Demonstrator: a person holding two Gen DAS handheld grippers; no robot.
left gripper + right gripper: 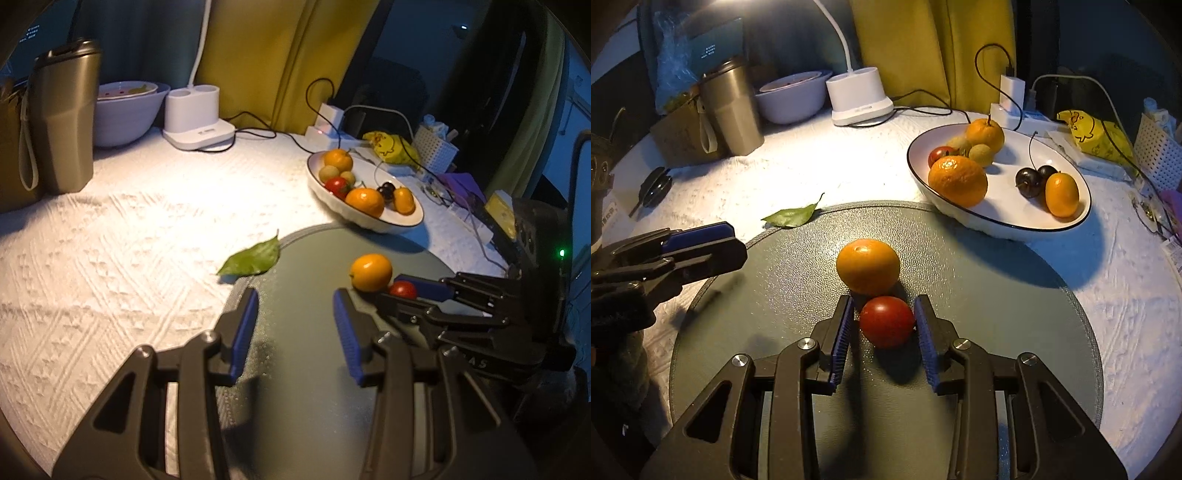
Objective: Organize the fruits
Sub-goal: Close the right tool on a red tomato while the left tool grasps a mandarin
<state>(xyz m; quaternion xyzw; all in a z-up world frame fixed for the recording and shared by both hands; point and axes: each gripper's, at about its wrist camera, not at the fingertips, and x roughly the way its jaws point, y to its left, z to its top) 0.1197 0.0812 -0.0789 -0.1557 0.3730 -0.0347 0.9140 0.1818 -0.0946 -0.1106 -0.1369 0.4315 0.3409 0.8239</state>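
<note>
A metal tumbler [733, 107], lavender bowl [792, 98], white lamp base [860, 98] and chargers [1012, 92] line the table's far edge.

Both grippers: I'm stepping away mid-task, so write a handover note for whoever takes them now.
Right gripper: jaws around the tomato on the grey mat, touching or nearly; grip not confirmed.
Left gripper: open, empty, over the mat.
Orange sits on the mat, just beyond the tomato.
Plate already holds several fruits.
Left: probably move the tomato, then the orange, to the plate.
</note>
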